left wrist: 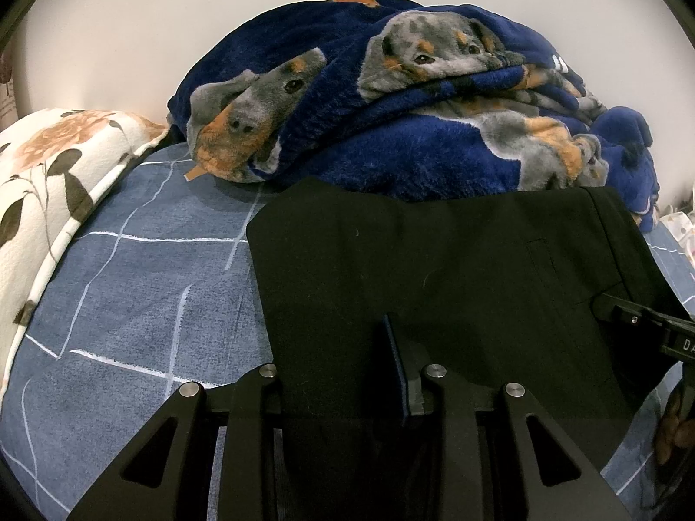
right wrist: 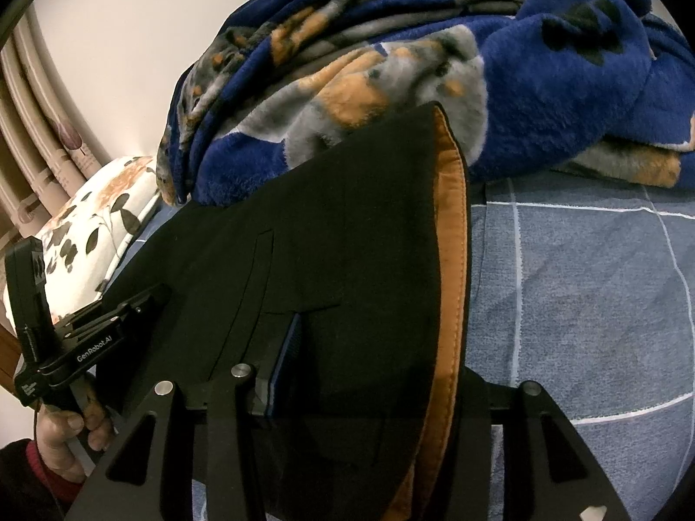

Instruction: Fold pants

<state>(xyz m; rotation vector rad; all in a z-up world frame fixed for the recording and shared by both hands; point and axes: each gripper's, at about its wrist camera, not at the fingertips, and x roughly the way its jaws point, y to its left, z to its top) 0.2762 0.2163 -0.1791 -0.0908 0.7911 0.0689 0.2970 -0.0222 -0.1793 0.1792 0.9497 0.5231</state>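
Black pants (left wrist: 434, 286) lie folded on the blue checked bed sheet (left wrist: 130, 295), the waistband with its orange lining (right wrist: 451, 269) at the right edge. My left gripper (left wrist: 343, 347) straddles the near edge of the fabric: one finger (left wrist: 399, 360) rests on top, the other is hidden under the cloth, jaws wide apart. My right gripper (right wrist: 373, 347) straddles the waistband end the same way, with one finger (right wrist: 291, 347) on top of the pants (right wrist: 330, 260). The right gripper's body shows at the left view's right edge (left wrist: 643, 325).
A heaped blue fleece blanket with a dog print (left wrist: 412, 100) lies just behind the pants. A floral pillow (left wrist: 47, 199) sits at the left. White wall behind, curtains (right wrist: 34, 173) at far left. Bare sheet (right wrist: 586, 304) extends to the right.
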